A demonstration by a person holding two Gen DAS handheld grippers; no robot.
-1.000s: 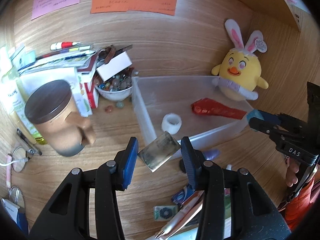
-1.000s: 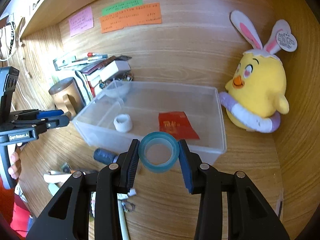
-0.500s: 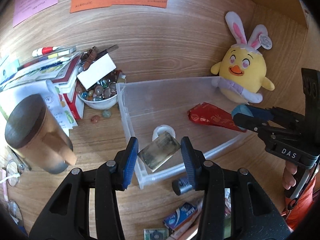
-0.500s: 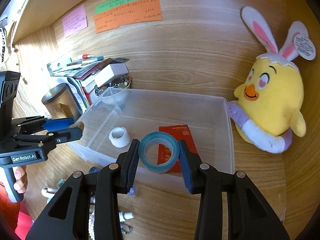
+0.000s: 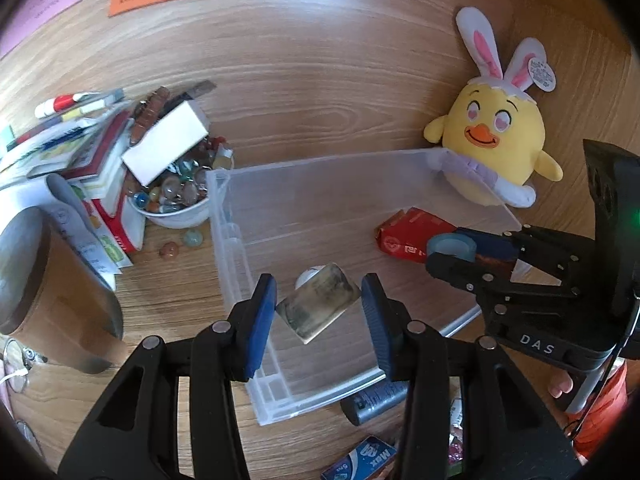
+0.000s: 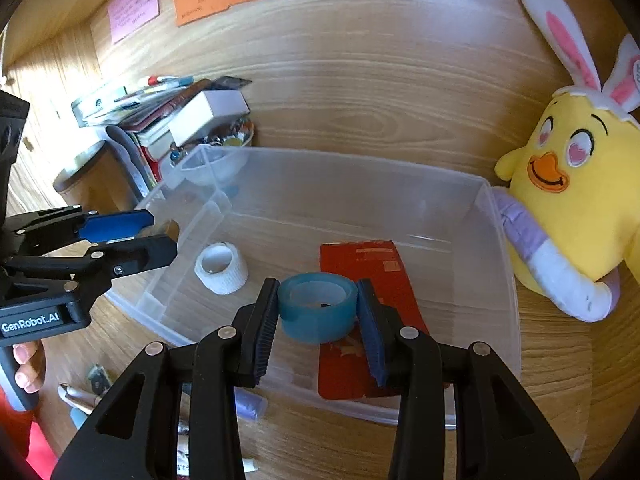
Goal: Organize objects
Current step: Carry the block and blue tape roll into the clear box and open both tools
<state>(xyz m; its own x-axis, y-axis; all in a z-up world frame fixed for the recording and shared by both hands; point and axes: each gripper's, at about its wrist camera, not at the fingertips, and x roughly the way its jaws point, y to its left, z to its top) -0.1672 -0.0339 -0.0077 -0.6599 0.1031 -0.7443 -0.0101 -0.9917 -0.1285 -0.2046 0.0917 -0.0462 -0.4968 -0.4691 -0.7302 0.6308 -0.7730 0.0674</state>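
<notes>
In the left wrist view my left gripper (image 5: 318,300) is shut on a small metallic block (image 5: 316,310), held cornerwise over the near left part of a clear plastic bin (image 5: 224,216). My right gripper (image 6: 317,304) is shut on a blue tape roll (image 6: 316,312), held over the bin (image 6: 508,280) above a red packet (image 6: 360,264). A white tape roll (image 6: 220,268) lies on the bin floor; the block half hides it in the left wrist view. Each gripper shows in the other's view: the right gripper (image 5: 436,254) and the left gripper (image 6: 162,232).
A yellow plush chick (image 5: 492,140) leans on the bin's far right corner. Left of the bin are a bowl of marbles (image 5: 176,200), a stack of books (image 5: 80,148) and a brown jar (image 5: 48,288). A dark cylinder (image 5: 376,398) and a blue box (image 5: 360,460) lie in front.
Both grippers have moved forward and a little down, from in front of the bin to over its inside. Each still holds its object.
</notes>
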